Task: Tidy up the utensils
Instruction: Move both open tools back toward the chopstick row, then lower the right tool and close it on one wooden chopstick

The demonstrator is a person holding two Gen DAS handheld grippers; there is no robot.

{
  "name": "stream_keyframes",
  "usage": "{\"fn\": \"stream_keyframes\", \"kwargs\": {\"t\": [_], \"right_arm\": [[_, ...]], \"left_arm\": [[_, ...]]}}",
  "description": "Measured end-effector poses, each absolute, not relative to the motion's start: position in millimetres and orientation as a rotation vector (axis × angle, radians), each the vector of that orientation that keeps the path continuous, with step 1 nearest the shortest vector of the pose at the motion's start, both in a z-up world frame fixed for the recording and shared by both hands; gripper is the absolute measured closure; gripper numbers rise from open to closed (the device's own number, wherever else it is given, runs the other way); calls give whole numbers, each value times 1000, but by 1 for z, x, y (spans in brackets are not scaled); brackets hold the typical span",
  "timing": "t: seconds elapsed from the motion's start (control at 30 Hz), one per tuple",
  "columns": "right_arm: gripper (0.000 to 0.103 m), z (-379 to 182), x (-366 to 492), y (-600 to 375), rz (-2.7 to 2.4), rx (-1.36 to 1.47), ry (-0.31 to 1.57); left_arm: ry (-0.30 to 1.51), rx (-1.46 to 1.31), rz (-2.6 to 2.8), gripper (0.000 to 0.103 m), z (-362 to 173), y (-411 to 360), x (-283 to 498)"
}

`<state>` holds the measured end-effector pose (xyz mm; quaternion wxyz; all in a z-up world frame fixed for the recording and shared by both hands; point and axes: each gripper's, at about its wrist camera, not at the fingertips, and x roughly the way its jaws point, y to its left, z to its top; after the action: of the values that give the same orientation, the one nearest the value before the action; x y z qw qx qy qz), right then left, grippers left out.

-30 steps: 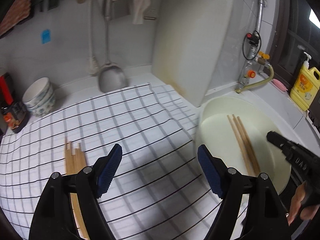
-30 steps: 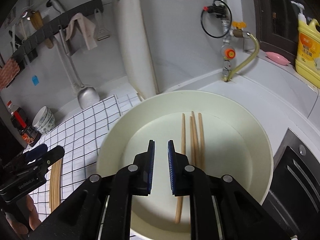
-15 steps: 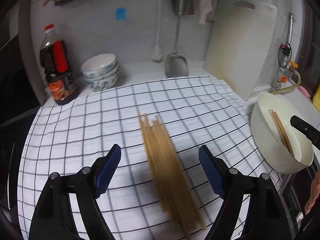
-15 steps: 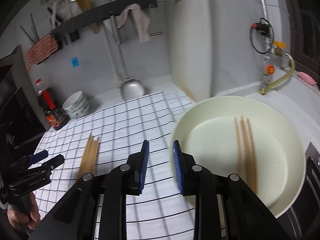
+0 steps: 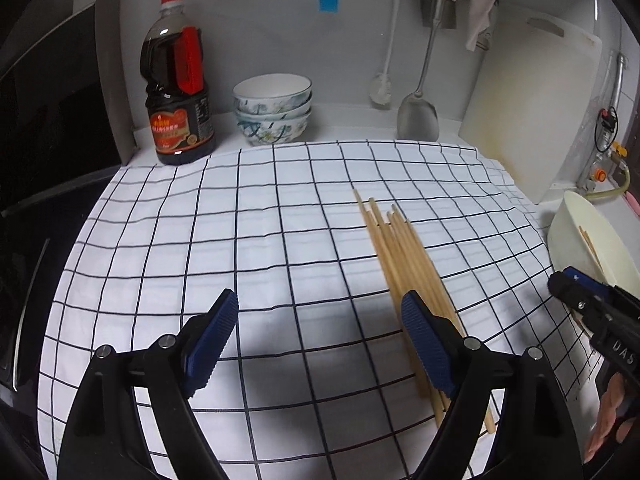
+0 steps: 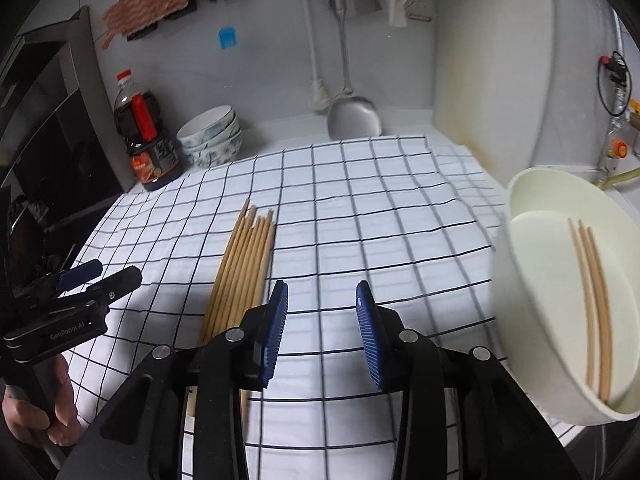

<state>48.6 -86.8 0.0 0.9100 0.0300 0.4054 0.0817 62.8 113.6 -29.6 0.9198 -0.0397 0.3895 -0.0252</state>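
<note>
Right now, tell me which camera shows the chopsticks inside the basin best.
The right wrist camera: the chopsticks in the basin lie in full view. The left wrist camera catches only a sliver behind the rim at its edge.

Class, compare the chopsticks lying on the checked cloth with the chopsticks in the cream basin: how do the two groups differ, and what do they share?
The chopsticks on the cloth form a bigger bundle; the chopsticks in the basin number about three. The cloth group lies flat on the checked cloth; the basin group rests inside the cream basin. The cloth bundle lies between the two grippers; the basin group lies off to the right. Both are plain, light wood, lying roughly parallel.
</note>
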Motion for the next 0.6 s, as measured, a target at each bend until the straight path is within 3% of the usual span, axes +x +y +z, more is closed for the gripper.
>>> {"fn": "stream_keyframes", "kwargs": {"t": [0.6], "right_arm": [[69,-48,74,-37,209,-46,947]], "left_arm": [[873,-130,-45,16,-59,123,71]]}}
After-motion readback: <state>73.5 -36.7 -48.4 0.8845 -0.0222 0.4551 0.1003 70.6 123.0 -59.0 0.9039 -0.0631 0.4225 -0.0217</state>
